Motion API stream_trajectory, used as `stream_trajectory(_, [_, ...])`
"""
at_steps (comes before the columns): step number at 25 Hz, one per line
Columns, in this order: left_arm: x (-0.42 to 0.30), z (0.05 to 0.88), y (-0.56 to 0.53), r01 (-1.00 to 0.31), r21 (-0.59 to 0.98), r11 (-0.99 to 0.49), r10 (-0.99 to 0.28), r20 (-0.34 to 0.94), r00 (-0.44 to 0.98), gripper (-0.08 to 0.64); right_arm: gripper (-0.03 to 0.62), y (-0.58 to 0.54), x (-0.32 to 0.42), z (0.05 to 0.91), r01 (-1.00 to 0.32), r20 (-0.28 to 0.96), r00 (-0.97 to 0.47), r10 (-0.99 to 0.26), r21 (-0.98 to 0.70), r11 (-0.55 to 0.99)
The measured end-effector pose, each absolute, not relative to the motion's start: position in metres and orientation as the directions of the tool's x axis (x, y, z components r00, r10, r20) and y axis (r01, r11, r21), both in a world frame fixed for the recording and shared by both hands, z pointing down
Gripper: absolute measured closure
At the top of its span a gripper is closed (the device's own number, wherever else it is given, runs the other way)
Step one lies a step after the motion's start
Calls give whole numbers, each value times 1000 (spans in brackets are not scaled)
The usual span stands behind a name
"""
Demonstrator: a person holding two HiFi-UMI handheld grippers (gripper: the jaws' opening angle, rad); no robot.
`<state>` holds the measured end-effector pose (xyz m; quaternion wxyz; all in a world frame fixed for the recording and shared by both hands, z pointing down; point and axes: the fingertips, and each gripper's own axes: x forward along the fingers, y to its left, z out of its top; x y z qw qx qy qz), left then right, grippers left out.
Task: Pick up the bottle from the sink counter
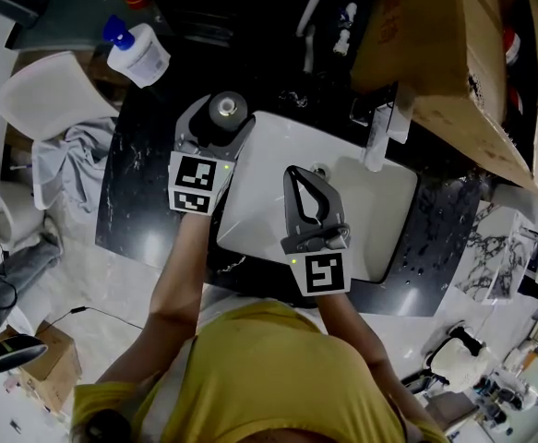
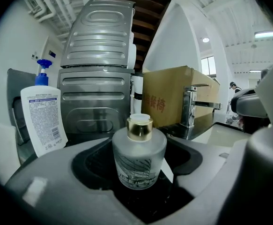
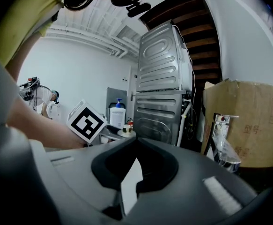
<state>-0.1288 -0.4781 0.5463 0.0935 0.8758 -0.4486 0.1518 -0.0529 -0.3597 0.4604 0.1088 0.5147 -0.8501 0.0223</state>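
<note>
- Your right tongs (image 1: pixel 293 173) are closed on nothing and hang over the sink (image 1: pixel 379 210). Keep them away from your left arm.
- Your left tongs (image 1: pixel 222 118) stand apart around the bottle (image 2: pixel 139 156), which is upright near the back edge of the worktop (image 1: pixel 135 183), beside the basin. The pads do not press it yet, so a lift now would probably tip it.
- If you close off-centre, I think the smooth glass may slide toward the pump bottle (image 2: pixel 41 118) behind.
</note>
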Motion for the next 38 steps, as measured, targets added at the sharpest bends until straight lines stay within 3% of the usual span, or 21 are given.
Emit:
stream_trajectory(8, [-123, 533, -469, -794, 14, -608, -748, 325, 579, 225, 592, -352, -48, 452, -877, 201, -446, -872, 99, 471])
stream_trajectory(24, [-129, 426, -396, -798, 8, -603, -772, 246, 586, 225, 592, -326, -41, 415, -878, 142, -452, -881, 103, 467])
stream_trajectory(38, [-154, 372, -324, -884, -54, -464, -877, 169, 450, 225, 592, -305, -26, 379, -891, 84, -425, -901, 137, 433])
